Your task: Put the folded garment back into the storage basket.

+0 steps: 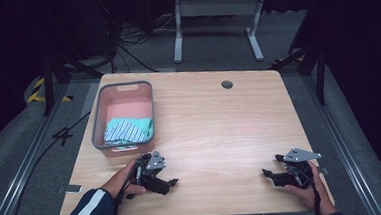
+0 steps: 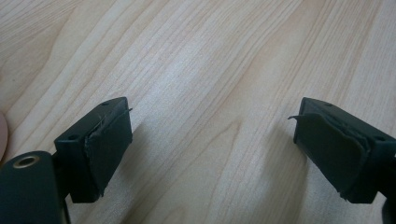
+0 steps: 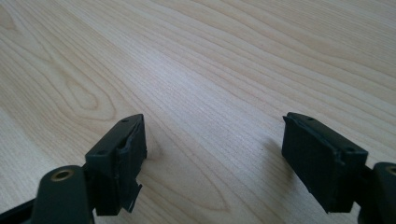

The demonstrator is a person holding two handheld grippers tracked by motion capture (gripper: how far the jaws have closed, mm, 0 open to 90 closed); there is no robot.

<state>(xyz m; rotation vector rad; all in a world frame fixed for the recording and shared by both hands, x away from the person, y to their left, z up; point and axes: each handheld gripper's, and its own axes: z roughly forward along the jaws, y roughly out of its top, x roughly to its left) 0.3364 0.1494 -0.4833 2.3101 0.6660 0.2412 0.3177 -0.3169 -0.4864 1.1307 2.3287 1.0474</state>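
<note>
Both grippers, left (image 1: 169,181) and right (image 1: 272,175), rest released on table (image 1: 219,120), empty; folded cloths (image 1: 128,130) sit in bin (image 1: 97,122), likely stowed.

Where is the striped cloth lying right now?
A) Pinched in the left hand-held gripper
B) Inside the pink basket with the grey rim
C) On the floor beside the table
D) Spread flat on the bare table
B: in the high view the striped cloth lies inside the pink basket, while the left hand-held gripper and right hand-held gripper sit open over bare wood.
</note>
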